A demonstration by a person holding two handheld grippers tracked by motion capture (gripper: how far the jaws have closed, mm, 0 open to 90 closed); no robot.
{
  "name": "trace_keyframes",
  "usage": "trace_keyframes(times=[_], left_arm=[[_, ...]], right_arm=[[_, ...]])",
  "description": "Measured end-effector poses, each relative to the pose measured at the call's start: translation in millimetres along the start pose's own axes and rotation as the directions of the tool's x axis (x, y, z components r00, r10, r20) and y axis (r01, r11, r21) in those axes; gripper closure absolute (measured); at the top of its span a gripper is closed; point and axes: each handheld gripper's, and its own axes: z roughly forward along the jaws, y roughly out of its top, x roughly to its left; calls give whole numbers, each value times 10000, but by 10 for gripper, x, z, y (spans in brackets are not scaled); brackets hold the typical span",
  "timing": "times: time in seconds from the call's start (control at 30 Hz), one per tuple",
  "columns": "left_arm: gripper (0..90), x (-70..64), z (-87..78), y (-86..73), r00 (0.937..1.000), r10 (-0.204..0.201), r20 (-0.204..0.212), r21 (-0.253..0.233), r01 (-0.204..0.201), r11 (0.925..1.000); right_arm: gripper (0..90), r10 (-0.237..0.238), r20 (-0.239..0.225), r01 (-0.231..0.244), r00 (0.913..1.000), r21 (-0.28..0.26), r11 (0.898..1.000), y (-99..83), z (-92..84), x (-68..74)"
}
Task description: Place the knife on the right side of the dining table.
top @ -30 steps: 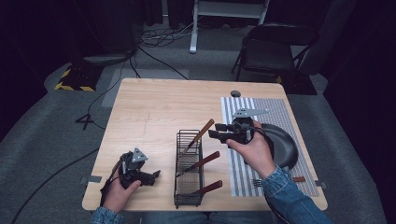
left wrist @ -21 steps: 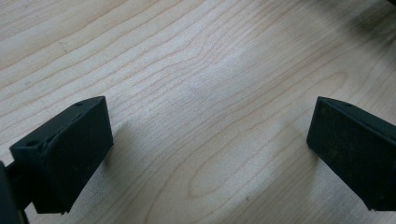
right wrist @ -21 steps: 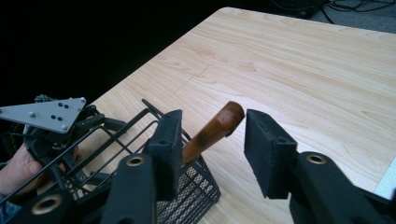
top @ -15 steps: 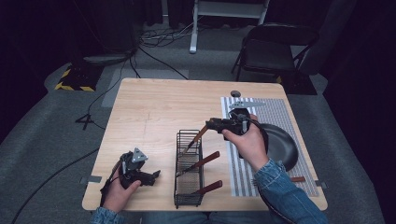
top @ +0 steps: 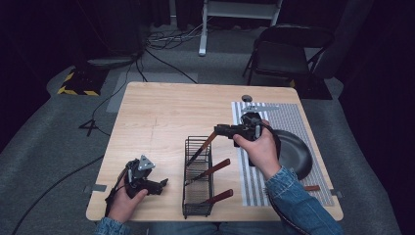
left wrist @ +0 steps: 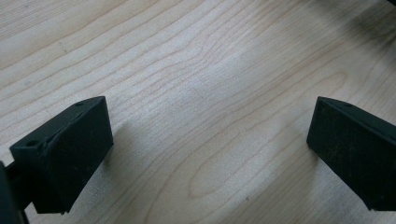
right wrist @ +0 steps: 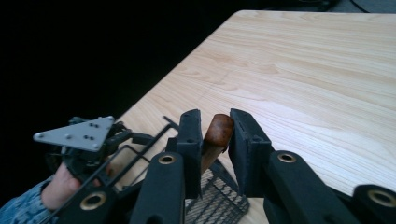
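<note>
Brown wooden handle point(right wrist: 218, 132), rounded, glossy

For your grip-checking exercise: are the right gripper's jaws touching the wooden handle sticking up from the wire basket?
Touching. In the right gripper view, the right gripper, whose jaws have just been closing, has both pressed against the wooden handle, no gap either side.

A dark pan point(top: 293, 152) sits on a striped mat point(top: 293, 120); a chair point(top: 288, 54) stands behind the table point(top: 161, 115)
</note>
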Motion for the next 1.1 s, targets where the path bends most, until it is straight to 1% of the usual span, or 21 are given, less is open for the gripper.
trace_keyframes(times=[0.1, 0.2, 0.3, 0.4, 0.5, 0.53, 0.57, 0.63, 0.8, 0.83, 0.87, 0.9, 0.97, 1.0, 1.1], left_arm=[[5, 0, 0, 0, 10000, 2, 0, 1, -2, 10000], [5, 0, 0, 0, 10000, -7, 7, 1, 7, 10000], [5, 0, 0, 0, 10000, -7, 9, 2, 7, 10000], [5, 0, 0, 0, 10000, 1, 0, 1, -1, 10000], [5, 0, 0, 0, 10000, 0, 2, 2, 0, 10000], [5, 0, 0, 0, 10000, 0, 2, 2, 0, 10000], [5, 0, 0, 0, 10000, -4, 7, 4, 4, 10000], [5, 0, 0, 0, 10000, -7, 9, 2, 7, 10000], [5, 0, 0, 0, 10000, -5, 7, 2, 5, 10000], [5, 0, 0, 0, 10000, -5, 7, 2, 5, 10000], [5, 2, -1, 0, 10000, 35, -9, 8, -35, 10000], [5, 2, -1, 0, 10000, 35, -9, 8, -35, 10000], [5, 0, 0, 0, 10000, 6, -3, 0, -6, 10000], [5, 2, -1, 0, 10000, 33, -10, 8, -33, 10000], [5, 0, 0, 0, 10000, -7, 9, 3, 7, 10000]], right_arm=[[769, -212, -330, 209, 9992, -89, 9997, 13, -2, 78], [781, -619, -515, 611, 9968, -179, 9980, 38, -17, 164], [789, -1266, -278, 1255, 9916, -391, 9913, 88, -73, 266], [796, -1668, -227, 1656, 9857, -471, 9851, 149, -134, 350], [803, -2050, -12, 2047, 9788, -559, 9772, 212, -197, 414], [803, -2050, -12, 2047, 9788, -559, 9772, 212, -197, 414], [807, -2105, 26, 2102, 9776, -642, 9755, 258, -249, 436], [809, -2085, 32, 2083, 9780, -673, 9758, 295, -291, 441], [810, -2083, 237, 2096, 9778, -950, 9732, 419, -453, 425], [810, -2083, 237, 2096, 9778, -950, 9732, 419, -453, 425], [811, -2011, 232, 2024, 9793, -1070, 9734, 473, -532, 423], [811, -2011, 232, 2024, 9793, -1070, 9734, 473, -532, 423], [811, -1969, 350, 1997, 9798, -1188, 9726, 532, -622, 416], [812, -1877, 405, 1914, 9814, -1303, 9728, 577, -701, 400], [813, -1818, 555, 1883, 9818, -1513, 9704, 631, -815, 384]])
